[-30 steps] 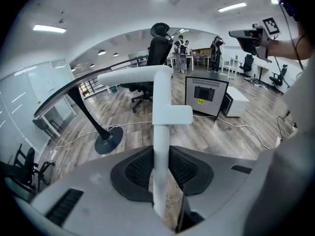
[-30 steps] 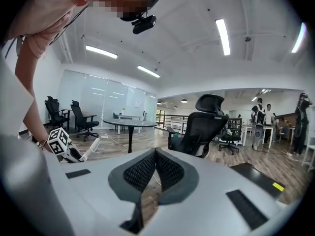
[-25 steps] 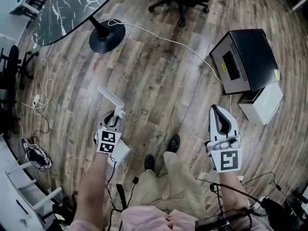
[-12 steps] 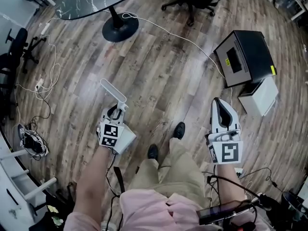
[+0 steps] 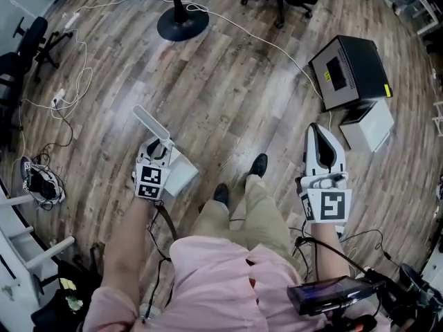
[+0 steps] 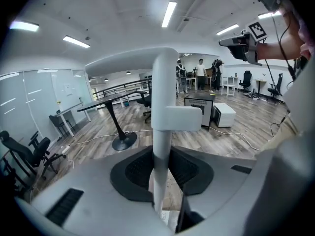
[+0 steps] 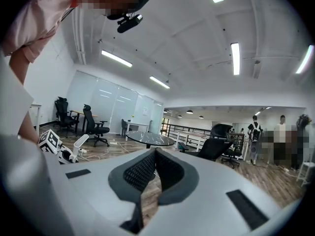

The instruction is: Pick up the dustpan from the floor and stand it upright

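My left gripper (image 5: 160, 151) is shut on the white dustpan's handle (image 5: 151, 123), which sticks out past the jaws above the wood floor. The pan (image 5: 181, 175) hangs beside and below the gripper's marker cube. In the left gripper view the handle (image 6: 161, 97) rises straight up between the dark pads (image 6: 135, 173), its top bent into a crossbar. My right gripper (image 5: 322, 138) is held off to the right, shut, with nothing in it. Its pads (image 7: 140, 171) meet at the tips in the right gripper view.
A black box (image 5: 349, 71) and a white box (image 5: 370, 124) stand on the floor at the right, with a white cable (image 5: 263, 37) running to them. A round table base (image 5: 182, 23) is at the top. Tangled cables (image 5: 41, 185) lie at the left. The person's shoes (image 5: 257, 164) are between the grippers.
The person has walked across the floor: the table base and black box have shifted in view. Both grippers travelled along, the left still shut on the dustpan handle.
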The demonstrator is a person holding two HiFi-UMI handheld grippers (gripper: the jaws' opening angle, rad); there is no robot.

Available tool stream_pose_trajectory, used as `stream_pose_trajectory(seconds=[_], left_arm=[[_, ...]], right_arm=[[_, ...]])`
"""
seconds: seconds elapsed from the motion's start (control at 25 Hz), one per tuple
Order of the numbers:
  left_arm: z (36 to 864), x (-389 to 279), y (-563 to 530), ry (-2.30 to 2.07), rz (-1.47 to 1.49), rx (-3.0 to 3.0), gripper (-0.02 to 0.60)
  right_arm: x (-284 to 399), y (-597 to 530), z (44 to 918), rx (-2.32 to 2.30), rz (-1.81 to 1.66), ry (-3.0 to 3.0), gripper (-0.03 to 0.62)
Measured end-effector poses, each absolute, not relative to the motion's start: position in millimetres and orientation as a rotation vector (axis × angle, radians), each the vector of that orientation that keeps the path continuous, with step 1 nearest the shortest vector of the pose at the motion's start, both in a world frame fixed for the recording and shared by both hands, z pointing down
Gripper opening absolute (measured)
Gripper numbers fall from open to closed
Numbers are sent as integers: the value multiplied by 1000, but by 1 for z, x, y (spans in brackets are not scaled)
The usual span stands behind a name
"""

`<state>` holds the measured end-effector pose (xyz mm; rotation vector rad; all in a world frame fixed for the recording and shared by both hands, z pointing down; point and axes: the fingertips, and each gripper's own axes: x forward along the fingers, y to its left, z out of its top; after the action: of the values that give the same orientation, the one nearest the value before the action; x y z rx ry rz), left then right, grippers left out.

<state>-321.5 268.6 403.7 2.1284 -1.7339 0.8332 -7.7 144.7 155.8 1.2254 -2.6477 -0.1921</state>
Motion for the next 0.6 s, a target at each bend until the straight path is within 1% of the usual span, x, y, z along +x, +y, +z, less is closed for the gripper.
stream_pose_trajectory(seconds=[0.4,0.6], left_arm=[[398,-357,350,-1871,777,1956,84],[407,-374,378,-1998,662,1796,85]], right_arm=[[-15,196,146,1146,-153,-2662,2],[-13,211,147,1099,-162,-2681,2]])
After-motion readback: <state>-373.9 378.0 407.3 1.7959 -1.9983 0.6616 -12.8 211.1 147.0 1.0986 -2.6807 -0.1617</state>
